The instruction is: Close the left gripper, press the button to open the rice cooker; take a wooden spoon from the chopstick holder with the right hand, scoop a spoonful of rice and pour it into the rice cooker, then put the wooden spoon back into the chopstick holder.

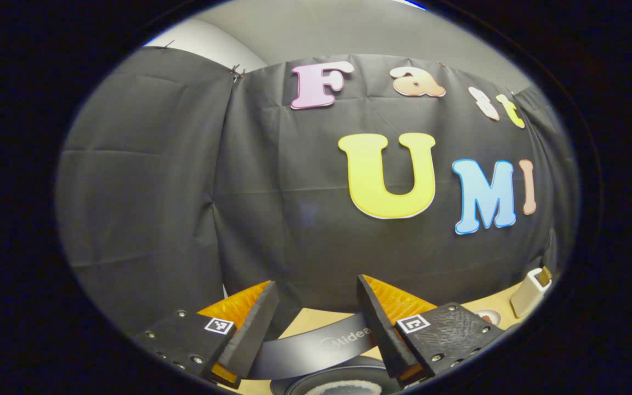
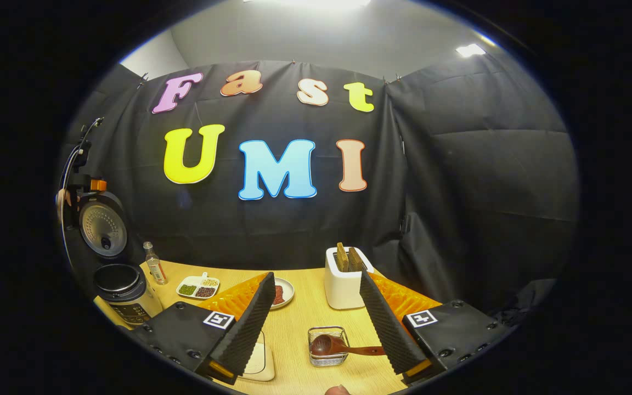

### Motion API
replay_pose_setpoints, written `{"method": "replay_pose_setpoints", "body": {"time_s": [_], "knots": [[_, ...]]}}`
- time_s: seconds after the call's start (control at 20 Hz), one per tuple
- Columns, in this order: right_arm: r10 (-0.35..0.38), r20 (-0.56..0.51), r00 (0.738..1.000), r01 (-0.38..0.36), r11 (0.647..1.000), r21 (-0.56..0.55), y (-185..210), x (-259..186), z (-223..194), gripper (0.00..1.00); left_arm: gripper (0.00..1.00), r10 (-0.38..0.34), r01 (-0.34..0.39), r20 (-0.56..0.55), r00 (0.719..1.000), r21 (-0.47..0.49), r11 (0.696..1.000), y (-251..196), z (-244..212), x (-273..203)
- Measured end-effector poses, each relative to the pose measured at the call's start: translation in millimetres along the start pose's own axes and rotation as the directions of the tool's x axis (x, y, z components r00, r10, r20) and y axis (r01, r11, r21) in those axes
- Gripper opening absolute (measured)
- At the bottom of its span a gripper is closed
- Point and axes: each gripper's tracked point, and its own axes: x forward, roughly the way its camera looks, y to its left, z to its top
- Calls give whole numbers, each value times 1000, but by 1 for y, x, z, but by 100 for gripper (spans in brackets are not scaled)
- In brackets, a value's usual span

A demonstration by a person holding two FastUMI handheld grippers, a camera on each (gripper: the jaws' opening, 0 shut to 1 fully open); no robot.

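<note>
Wooden spoon [image 2: 343, 347] lies in a wire basket [image 2: 327, 345], handle toward the right gripper [image 2: 316, 323], whose jaws stand apart, empty. Likely light and rigid; grasp mid-handle. Rice cooker [image 2: 118, 291] is open at far left.

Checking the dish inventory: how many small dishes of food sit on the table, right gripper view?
2. A white divided dish of green, dark and pale grains beside the clear glass bottle; a round white plate of reddish food, partly hidden behind the hand-held gripper's finger. More may be hidden.

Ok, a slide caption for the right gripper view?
Open right gripper above brown wooden spoon in wire basket; black rice cooker lid up.
</note>
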Motion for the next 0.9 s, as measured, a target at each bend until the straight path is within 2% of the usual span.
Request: {"method": "replay_pose_setpoints", "body": {"time_s": [0.35, 0.9], "knots": [[49, -6, 999, -49, 999, 5, -8, -7, -1, 98, 92, -11, 11, -10, 1000, -32, 999, -19, -14, -42], [135, -10, 991, -135, 991, 8, -28, -29, -1, 98, 92, -78, 70, -105, 991, -75, 995, -61, -75, -113]]}}
